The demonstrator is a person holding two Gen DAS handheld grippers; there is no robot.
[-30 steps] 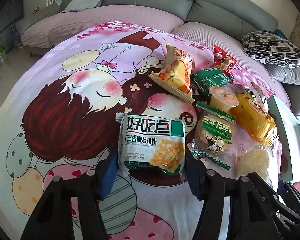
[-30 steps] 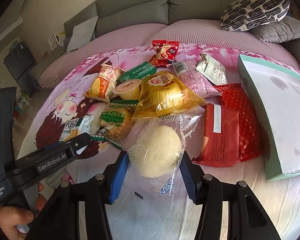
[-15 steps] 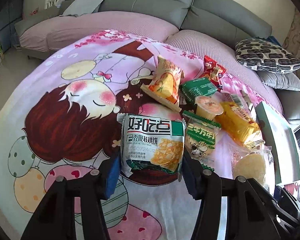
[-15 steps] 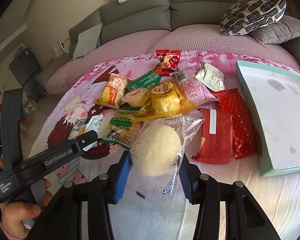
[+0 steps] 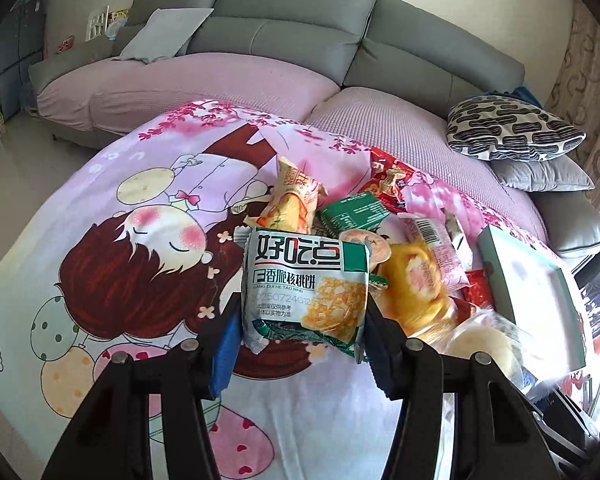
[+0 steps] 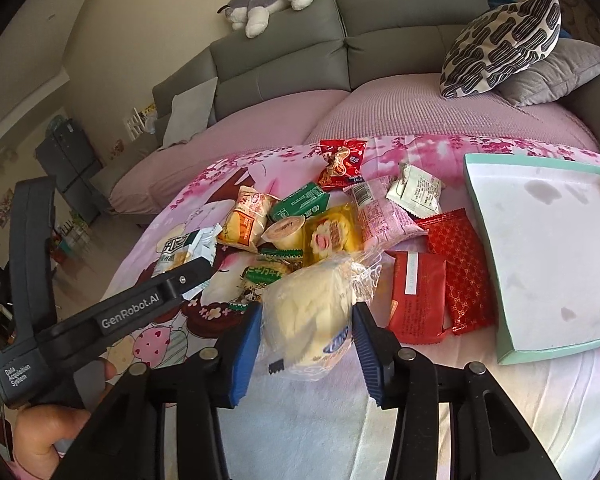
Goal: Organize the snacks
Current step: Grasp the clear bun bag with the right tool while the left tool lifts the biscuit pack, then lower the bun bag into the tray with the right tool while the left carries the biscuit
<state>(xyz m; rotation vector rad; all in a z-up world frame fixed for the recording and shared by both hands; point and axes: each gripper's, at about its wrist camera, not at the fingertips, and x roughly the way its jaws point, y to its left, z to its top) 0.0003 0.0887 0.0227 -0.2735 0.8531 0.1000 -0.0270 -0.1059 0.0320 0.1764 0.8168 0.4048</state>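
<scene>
My left gripper (image 5: 298, 344) is shut on a white and green walnut biscuit packet (image 5: 306, 286) and holds it lifted above the cartoon blanket (image 5: 100, 280). My right gripper (image 6: 306, 352) is shut on a clear bag with a pale round bun (image 6: 312, 312), also lifted. The left gripper shows in the right wrist view (image 6: 188, 276) with its packet (image 6: 184, 250). A pile of snacks lies behind: an orange packet (image 6: 246, 220), a green box (image 6: 300, 202), a pudding cup (image 6: 284, 232), a yellow cake bag (image 6: 332, 238), a pink packet (image 6: 380, 216).
A shallow teal-edged box (image 6: 512, 344) lies open at the right, also in the left wrist view (image 5: 500, 276). Two red packets (image 6: 440, 280) lie beside it. A grey sofa (image 6: 380, 40) with a patterned cushion (image 6: 504, 44) and plush dog (image 6: 268, 4) stands behind.
Both grippers have risen, lifting the biscuit packet and the bun bag off the blanket. The views tilted up toward the sofa.
</scene>
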